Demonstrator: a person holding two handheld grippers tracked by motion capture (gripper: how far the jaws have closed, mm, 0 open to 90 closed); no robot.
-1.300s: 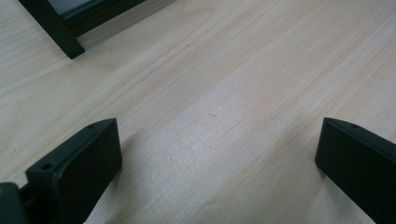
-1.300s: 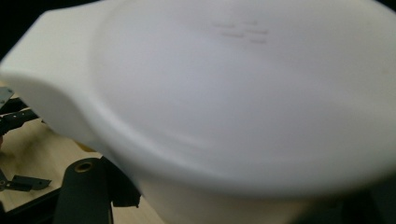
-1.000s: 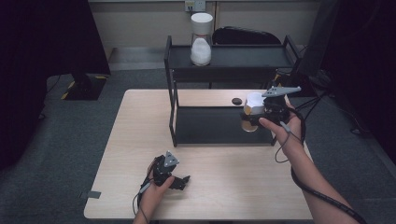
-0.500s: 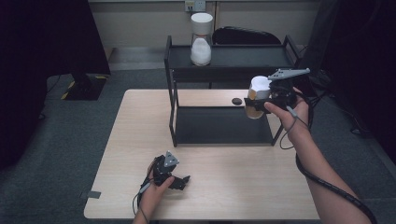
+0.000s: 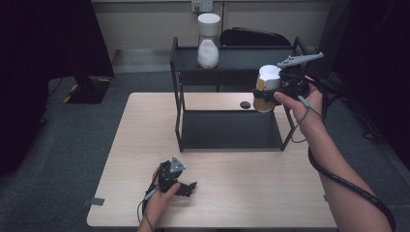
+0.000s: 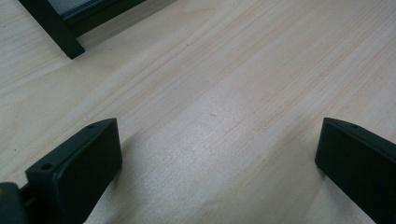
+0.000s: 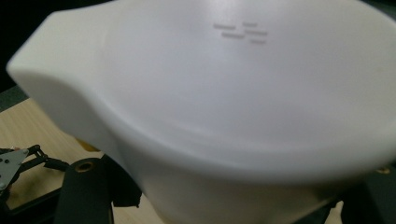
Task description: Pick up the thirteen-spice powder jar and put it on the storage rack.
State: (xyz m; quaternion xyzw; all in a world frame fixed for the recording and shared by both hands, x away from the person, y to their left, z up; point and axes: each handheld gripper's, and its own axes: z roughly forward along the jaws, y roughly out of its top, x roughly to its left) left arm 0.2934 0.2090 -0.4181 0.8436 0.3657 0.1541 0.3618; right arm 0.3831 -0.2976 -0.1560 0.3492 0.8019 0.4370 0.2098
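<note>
White-lidded jar (image 5: pixel 267 89) clamped in right gripper (image 5: pixel 283 89) jaws; lid embossing visible up close; left gripper (image 5: pixel 176 181) jaws apart.

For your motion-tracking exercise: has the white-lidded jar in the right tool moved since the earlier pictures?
Yes. The jar has risen from the black rack's lower shelf toward its top shelf, held in the right tool.

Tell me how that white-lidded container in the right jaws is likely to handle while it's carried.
The white-lidded container looks rigid, so it probably won't deform in the right gripper. It stands taller than wide and the jaws seem to hold it low, so it may tip if swung. The smooth white lid looks slippery; gripping there would likely be less secure.
</note>
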